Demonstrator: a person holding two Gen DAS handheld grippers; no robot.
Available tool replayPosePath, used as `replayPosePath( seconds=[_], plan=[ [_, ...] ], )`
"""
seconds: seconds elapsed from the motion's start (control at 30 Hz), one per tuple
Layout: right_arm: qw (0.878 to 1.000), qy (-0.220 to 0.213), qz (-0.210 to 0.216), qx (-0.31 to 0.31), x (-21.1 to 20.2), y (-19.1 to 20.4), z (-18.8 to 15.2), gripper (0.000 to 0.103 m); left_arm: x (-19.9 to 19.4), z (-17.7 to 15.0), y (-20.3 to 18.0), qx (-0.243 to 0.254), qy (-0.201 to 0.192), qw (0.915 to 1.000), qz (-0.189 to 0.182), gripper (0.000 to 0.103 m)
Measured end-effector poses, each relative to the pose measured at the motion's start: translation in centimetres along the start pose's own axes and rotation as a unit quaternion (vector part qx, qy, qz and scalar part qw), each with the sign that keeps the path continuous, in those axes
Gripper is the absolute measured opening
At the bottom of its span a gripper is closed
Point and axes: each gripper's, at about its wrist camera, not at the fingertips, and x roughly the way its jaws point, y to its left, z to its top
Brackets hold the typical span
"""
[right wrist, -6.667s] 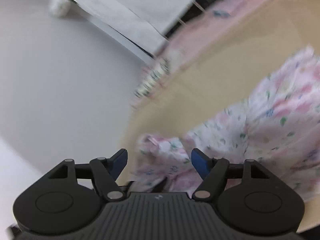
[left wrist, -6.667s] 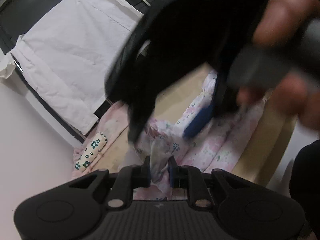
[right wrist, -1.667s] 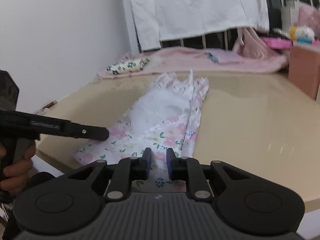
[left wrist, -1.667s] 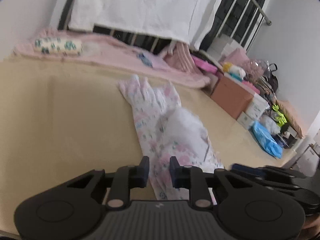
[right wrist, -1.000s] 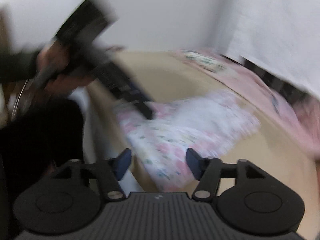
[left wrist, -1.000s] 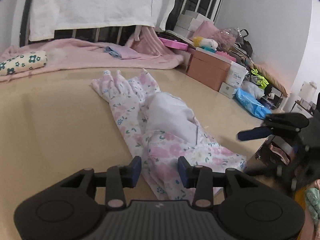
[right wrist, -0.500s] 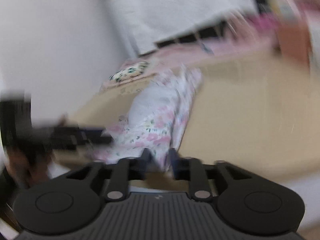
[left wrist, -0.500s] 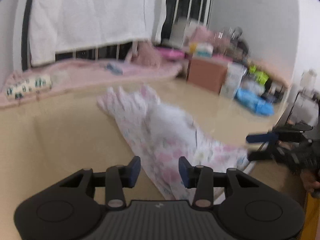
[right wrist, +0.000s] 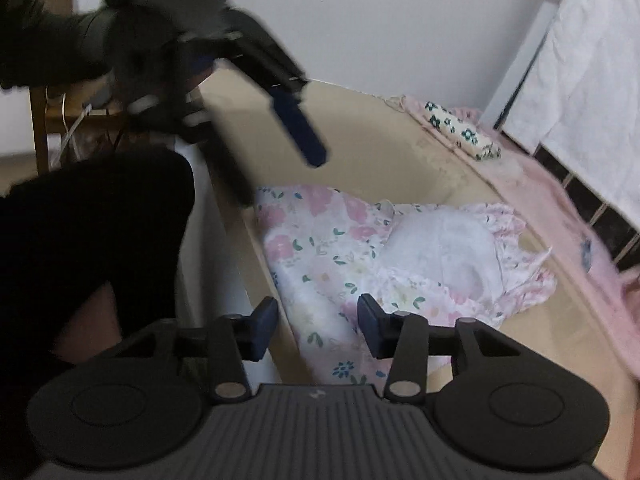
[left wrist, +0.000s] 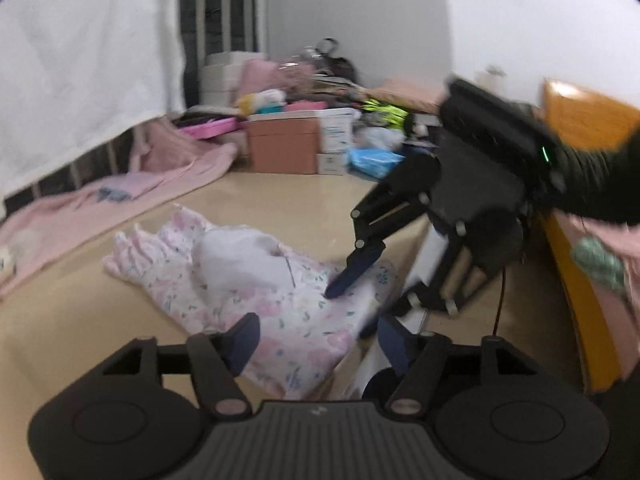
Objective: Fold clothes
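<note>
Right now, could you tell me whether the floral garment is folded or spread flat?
Partly folded: the floral garment lies doubled lengthwise, white lining showing on top.

Wide open tan table (left wrist: 72, 312) on the far side of the floral garment (left wrist: 280, 304), bare surface all the way to the pink blanket (left wrist: 80, 216) along the back edge. Nothing standing there to bump. Nearer in, it's tight: both grippers crowd the garment's near corner, the left gripper (left wrist: 316, 340) spread wide at the hem, the right gripper (left wrist: 352, 300) angling in from the side, one blue finger (left wrist: 352, 268) over the cloth. Beyond the table's end, boxes (left wrist: 288, 148) and bags pile up, blocking that way. A green-flowered roll (right wrist: 464, 136) sits well apart on the blanket.
</note>
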Motion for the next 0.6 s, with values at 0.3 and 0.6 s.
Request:
replayPosePath(
  seconds=[0.3,0.6],
  plan=[
    [0.993,-0.033,0.088,0.076,-3.1,-2.9,0.5,0.002,0.6,-1.6,-5.1,0.243,-0.020,0.9688,0.042,0.071],
    [0.990,-0.040,0.114,0.078,-4.4,-3.2,0.2,0.003,4.4,-0.2,-1.5,0.117,-0.007,0.9914,-0.058,0.018]
  ],
)
